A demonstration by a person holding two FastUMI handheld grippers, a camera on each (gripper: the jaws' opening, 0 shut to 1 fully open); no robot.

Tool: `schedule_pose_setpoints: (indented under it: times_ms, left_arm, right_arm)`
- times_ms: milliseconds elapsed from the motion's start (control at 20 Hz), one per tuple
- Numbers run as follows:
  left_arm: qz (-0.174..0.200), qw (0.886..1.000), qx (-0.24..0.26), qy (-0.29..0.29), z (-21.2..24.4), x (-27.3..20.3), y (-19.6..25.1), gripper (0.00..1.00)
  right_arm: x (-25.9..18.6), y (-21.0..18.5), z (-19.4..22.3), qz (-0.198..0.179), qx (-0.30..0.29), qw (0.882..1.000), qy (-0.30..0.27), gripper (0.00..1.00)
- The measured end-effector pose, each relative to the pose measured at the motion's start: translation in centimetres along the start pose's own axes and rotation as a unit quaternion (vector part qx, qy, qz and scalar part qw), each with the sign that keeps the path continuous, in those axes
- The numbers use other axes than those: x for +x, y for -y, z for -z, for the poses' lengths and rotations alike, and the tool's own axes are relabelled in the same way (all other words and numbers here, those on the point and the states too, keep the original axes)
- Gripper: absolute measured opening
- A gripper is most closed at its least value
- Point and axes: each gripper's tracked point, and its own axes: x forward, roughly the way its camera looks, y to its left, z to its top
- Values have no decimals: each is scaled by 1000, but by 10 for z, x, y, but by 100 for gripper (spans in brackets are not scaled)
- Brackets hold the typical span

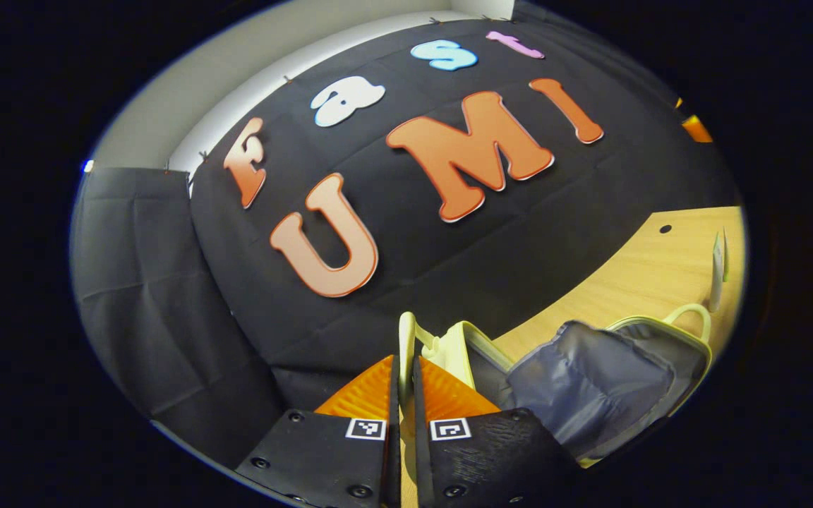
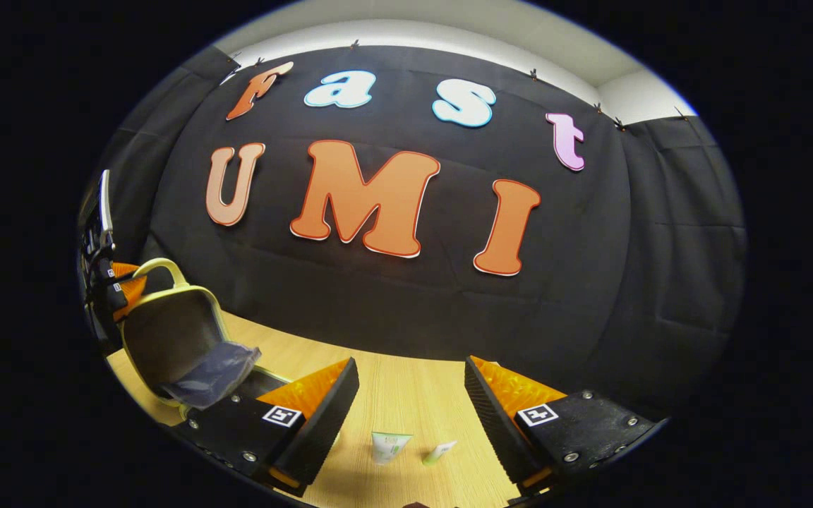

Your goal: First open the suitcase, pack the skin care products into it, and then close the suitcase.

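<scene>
My left gripper (image 1: 406, 391) is pinched nearly closed on the thin pale-yellow handle (image 1: 406, 339) at the lid edge of the suitcase (image 1: 590, 381), and both orange fingers press on that strip. The case stands open on the wooden table (image 1: 653, 275), with its grey lining showing to the right of my fingers. In the right gripper view the lid (image 2: 170, 331) stands raised at the far left, its lining sagging out, and my left gripper (image 2: 121, 286) sits at the lid's rim. My right gripper (image 2: 410, 402) is spread wide and holds nothing; it hangs above the table. Below and between its fingers lie the skin care products: a small white-and-green tube (image 2: 389, 446) and, just to its right, a smaller tube (image 2: 440, 452), both lying flat on the wood and well apart from the case. I judge the opening done or nearly so, and packing not yet begun. The main risk is the lid: if I let go of the handle before it rests past its balance point, it could fall shut again or tip the light case over. The tubes are small and low, so coming down off-centre could nudge one away or trap both at once. The sagging lining could also catch a tube as I drop it in.
</scene>
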Motion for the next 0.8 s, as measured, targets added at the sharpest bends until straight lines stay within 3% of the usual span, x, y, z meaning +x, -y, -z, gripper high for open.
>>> schedule_pose_setpoints:
  times_ms: [200, 500, 700, 800]
  left_arm:
    - [-14, 998, -7, -54, 63, 25, -40, 8]
    - [-14, 990, -28, -135, 150, 57, -51, 9]
    - [-20, 980, -48, -190, 202, 53, -48, 9]
    - [-41, 979, -19, -201, 218, 52, -56, 14]
  right_arm:
    - [2, -2, 7, 15, -3, 1000, -16, 95]
    - [3, 4, 19, 25, 2, 999, -39, 96]
    - [2, 16, 25, 35, 7, 998, -48, 95]
    - [3, 18, 28, 35, 13, 998, -52, 95]
